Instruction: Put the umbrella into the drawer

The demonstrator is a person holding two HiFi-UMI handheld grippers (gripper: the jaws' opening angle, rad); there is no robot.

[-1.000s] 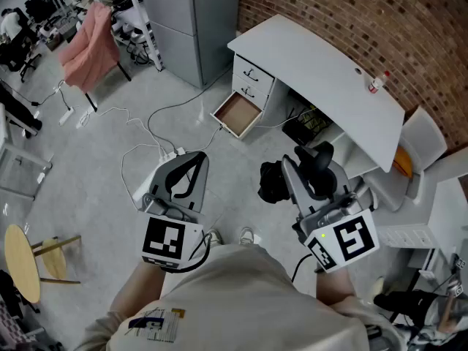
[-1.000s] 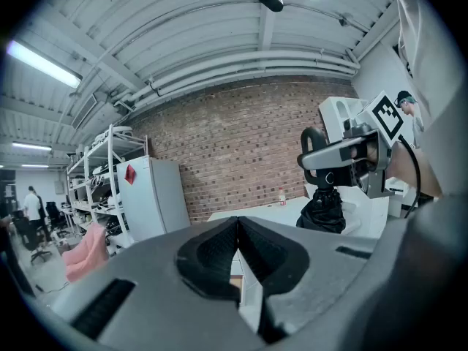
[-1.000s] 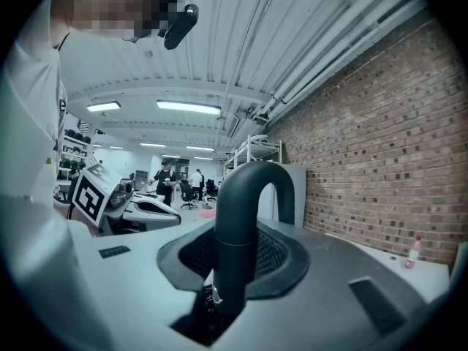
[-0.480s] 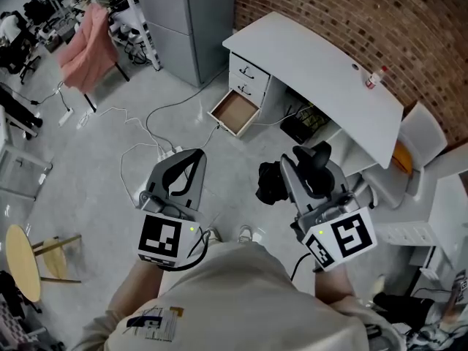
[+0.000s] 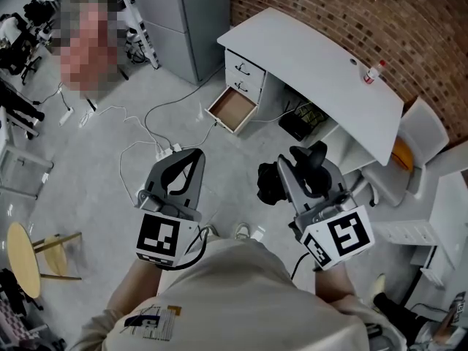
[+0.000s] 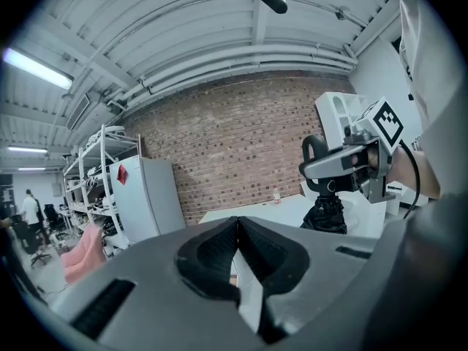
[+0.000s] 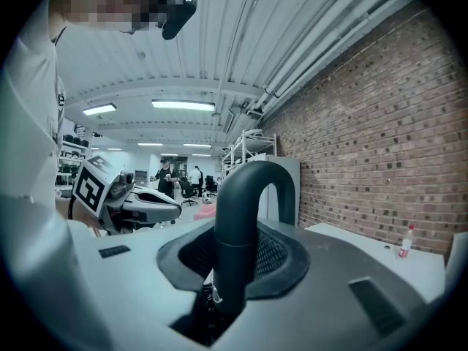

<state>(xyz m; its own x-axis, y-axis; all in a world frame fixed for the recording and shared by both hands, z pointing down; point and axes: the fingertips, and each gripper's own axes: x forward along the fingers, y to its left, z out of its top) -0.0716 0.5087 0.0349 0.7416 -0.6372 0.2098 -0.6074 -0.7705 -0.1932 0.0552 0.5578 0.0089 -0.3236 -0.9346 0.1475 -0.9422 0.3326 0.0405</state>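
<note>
A black folded umbrella (image 5: 269,183) hangs from my right gripper (image 5: 307,168), which is shut on its hooked handle (image 7: 241,218). The hook stands up between the jaws in the right gripper view. My left gripper (image 5: 189,159) is shut with nothing in it, its pads (image 6: 235,229) meeting. It is held level with the right gripper, to its left. The bottom drawer (image 5: 232,110) of the white desk (image 5: 314,50) stands pulled out and looks empty, on the floor ahead of both grippers. From the left gripper view I see the right gripper (image 6: 344,168) with the umbrella (image 6: 327,214) under it.
White cables and a power strip (image 5: 164,152) lie on the floor between me and the drawer. A grey cabinet (image 5: 183,13) stands left of the desk. A small bottle (image 5: 373,72) is on the desktop, a dark bag (image 5: 300,126) beneath it, a white chair (image 5: 424,134) at right.
Both grippers and the umbrella have been carried a little towards the desk. The grip on the handle is unchanged and the left gripper stays shut.
</note>
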